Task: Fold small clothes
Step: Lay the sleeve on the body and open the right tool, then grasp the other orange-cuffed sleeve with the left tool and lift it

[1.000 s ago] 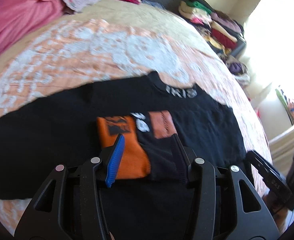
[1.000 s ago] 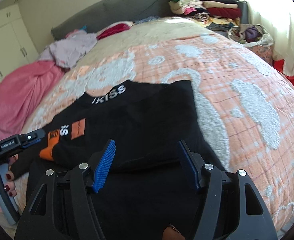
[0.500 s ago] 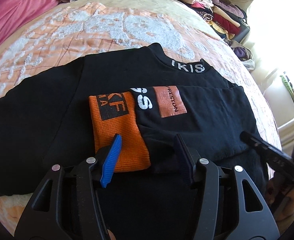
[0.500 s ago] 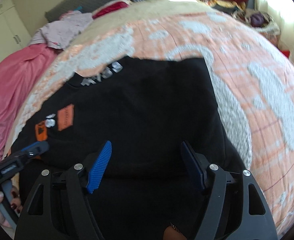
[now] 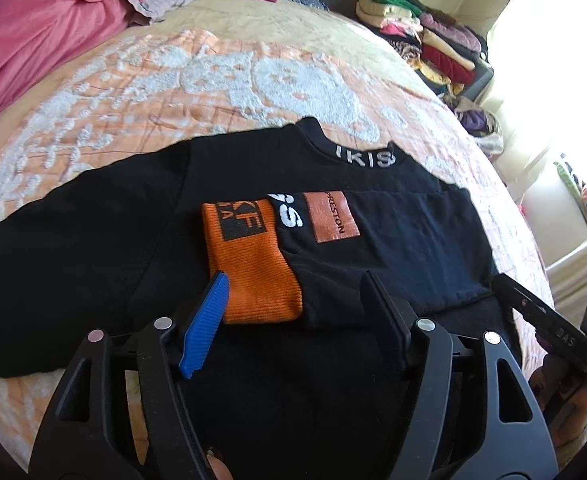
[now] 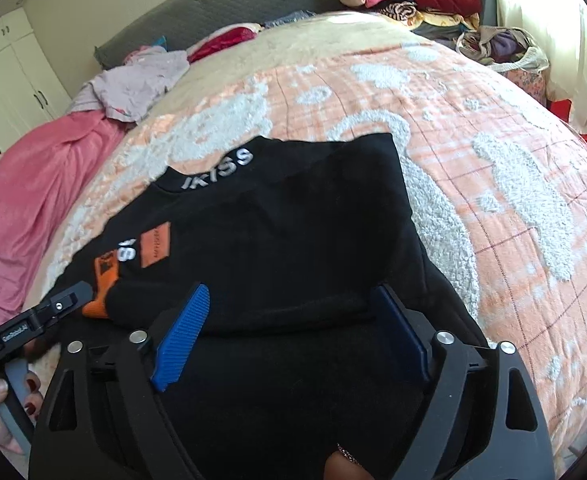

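Low over the black sweater (image 5: 113,240), left gripper (image 5: 293,296) and right gripper (image 6: 289,312), both spread wide, seemingly empty.

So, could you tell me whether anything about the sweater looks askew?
Half folded: on the black sweater, one sleeve with its orange cuff is folded across the body; the other sleeve lies spread out on the bedspread.

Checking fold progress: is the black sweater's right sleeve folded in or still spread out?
Folded in. The orange cuff lies across the black sweater chest, below the collar; the other sleeve is spread out on the bedspread.
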Tool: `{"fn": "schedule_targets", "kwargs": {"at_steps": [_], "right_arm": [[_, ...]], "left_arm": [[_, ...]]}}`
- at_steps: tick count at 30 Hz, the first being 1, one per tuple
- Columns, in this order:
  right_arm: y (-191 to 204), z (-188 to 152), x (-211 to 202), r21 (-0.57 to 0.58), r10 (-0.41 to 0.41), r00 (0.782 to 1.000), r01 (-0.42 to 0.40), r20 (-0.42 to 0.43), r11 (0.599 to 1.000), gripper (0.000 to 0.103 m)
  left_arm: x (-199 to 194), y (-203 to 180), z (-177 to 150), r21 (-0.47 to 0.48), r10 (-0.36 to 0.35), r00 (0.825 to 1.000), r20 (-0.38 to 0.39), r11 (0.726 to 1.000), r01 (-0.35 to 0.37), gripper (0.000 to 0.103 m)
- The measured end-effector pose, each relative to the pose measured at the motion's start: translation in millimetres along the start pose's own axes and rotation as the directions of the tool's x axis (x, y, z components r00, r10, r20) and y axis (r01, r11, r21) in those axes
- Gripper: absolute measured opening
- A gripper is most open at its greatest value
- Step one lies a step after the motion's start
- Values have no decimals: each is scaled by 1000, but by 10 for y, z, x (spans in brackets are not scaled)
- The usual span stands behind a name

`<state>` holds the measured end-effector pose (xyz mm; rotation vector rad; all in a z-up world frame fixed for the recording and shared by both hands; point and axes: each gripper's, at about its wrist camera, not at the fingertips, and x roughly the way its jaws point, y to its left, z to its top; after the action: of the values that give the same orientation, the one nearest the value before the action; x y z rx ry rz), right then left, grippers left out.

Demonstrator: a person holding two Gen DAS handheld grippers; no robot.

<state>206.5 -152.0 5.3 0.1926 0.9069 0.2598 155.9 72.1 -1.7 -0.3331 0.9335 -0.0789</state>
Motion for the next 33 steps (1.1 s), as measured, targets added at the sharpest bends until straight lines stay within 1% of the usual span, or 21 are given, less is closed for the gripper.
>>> {"fn": "schedule_targets", "kwargs": {"at_steps": [3, 5, 7, 9, 10, 11, 12, 24, 33], "right_arm": [[71, -9, -89, -10, 13, 1000, -13, 20, 1000, 90], [114, -12, -128, -14, 19, 999, -19, 28, 1000, 95], [164, -18, -165, -24, 26, 999, -25, 36, 999, 96], [228, -21, -207, -38, 28, 999, -26, 45, 999, 96], [252, -19, -227, -42, 33, 998, -31, 48, 999, 96], [277, -17, -234, -46, 37, 998, -34, 50, 998, 96], [303, -14, -246, -50, 39, 998, -37, 54, 998, 96], [715, 19, -341, -130, 85, 994, -75, 73, 989, 97], [1195, 12, -312, -224, 140, 989, -124, 56, 967, 97]], "left_arm": [[-125, 34, -13, -6, 2, 1000, 25, 1000, -2, 69], [-189, 49, -11, -4, 13, 999, 41, 1000, -13, 73], [-253, 84, -13, -7, 22, 998, 53, 1000, -22, 77], [-311, 130, -18, -14, 30, 998, 63, 999, -29, 77], [-331, 155, -18, -18, 34, 997, 67, 999, -32, 78], [-358, 176, -26, -23, 39, 997, 72, 999, -37, 83], [-386, 195, -37, -27, 43, 996, 77, 999, -41, 84], [-670, 560, -130, -95, 101, 989, 112, 991, -91, 86], [-894, 900, -225, -165, 154, 979, 133, 978, -132, 86]]}}
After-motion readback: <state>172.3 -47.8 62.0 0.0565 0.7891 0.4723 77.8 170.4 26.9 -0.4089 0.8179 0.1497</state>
